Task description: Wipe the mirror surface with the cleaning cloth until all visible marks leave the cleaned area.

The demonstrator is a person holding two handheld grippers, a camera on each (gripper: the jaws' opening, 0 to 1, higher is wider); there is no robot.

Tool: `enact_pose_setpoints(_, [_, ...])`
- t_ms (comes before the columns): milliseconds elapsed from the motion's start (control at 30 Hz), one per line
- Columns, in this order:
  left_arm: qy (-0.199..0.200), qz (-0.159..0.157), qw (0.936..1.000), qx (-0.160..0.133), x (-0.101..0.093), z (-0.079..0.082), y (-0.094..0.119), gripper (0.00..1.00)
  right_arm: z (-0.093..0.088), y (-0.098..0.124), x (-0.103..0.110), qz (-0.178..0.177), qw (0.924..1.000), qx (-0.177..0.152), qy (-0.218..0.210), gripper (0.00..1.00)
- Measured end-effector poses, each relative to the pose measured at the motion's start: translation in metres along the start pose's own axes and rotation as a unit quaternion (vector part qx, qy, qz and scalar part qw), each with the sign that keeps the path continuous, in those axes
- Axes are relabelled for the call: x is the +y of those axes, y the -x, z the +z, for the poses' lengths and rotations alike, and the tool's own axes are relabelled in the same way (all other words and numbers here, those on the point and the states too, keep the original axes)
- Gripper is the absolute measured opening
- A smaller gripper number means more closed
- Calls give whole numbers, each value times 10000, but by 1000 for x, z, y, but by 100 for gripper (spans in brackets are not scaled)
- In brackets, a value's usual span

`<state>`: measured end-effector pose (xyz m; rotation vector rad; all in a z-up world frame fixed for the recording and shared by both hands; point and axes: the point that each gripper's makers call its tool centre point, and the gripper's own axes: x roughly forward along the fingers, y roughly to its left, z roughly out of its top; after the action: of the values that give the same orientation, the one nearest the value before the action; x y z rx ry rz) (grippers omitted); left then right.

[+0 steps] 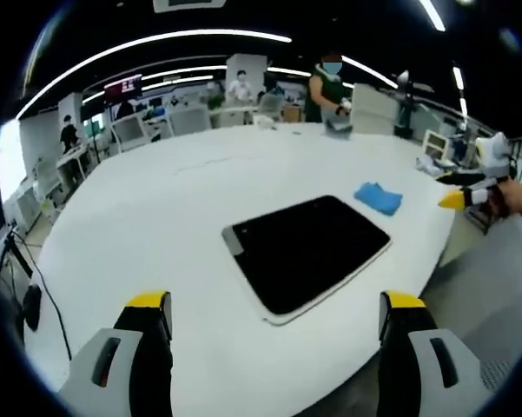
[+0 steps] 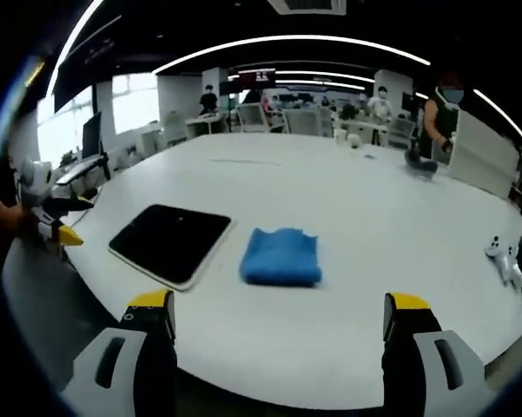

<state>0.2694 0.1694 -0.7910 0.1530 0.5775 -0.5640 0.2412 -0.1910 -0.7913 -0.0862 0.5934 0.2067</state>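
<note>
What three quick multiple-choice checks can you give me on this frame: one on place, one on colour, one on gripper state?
1. Where does the folded blue cleaning cloth lie?
A. on the dark rectangular mirror with the pale frame
B. on the white table, beside the mirror and apart from it
C. in a hand-held gripper

2. What colour are the jaw tips of the right hand-held gripper?
A. red
B. green
C. yellow

3. How do the jaws of the left hand-held gripper stand?
A. wide apart, holding nothing
B. shut on the cloth
C. shut on the mirror

Answers: 1 B, bare table shows between cloth and mirror; 2 C, both tips are yellow; 3 A, only table and mirror show between the jaws.
</note>
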Motion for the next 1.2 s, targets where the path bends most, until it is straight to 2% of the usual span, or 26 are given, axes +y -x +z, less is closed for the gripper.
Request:
enact_pose_setpoints(33, [-24,-1,9999,-115,0,4,1,100,0,1,2,8,10000,32,-73,100])
enact_pose_setpoints(100, [-62,1,9999,-134,1,3,3,100,5,1,4,-7,10000,-55,-43,100])
enact_pose_setpoints(167, [210,27,9995,-238,5,5,4,100,7,1,8,86,9999,-90,-2,100])
enact_pose_setpoints(200, [226,52,9994,-243,7,5,6,100,4,1,12,170,9998,-14,-39,100])
enact_pose_setpoints(300, [53,148,9998,-110,9,1,4,100,1,-1,20,376,9993,64,10,100])
enact_pose_setpoints(400, [103,273,9994,-194,14,3,6,100,10,1,23,464,9988,-106,-122,100])
enact_pose_setpoints(467, [82,391,9992,-53,17,-3,8,99,14,3,19,385,9989,-238,-123,100])
enact_pose_setpoints(567, [161,318,9994,-30,16,-2,4,100,7,2,15,337,9991,-93,-253,99])
enact_pose_setpoints(633, [35,274,9995,-128,14,1,4,100,8,-2,14,363,9989,-102,-279,99])
enact_pose_setpoints(700, [221,245,9994,-100,13,-1,5,100,9,-2,19,449,9988,-100,-159,99])
enact_pose_setpoints(767, [340,171,9991,-198,12,1,4,100,9,-1,21,435,9990,-98,29,99])
enact_pose_setpoints(833, [223,128,9995,-177,8,2,4,100,4,-1,20,375,9992,4,112,99])
enact_pose_setpoints(900, [197,115,9997,-92,8,-1,2,100,10,-1,16,301,9990,-124,309,99])
enact_pose_setpoints(1000, [141,123,9998,-40,7,-2,2,99,9,-4,27,582,9980,-61,247,100])
enact_pose_setpoints(1100, [96,108,9999,64,7,-6,1,99,8,-4,28,579,9975,-58,392,100])
enact_pose_setpoints(1200, [12,130,9999,1,7,-3,2,99,4,-6,25,551,9979,56,333,100])
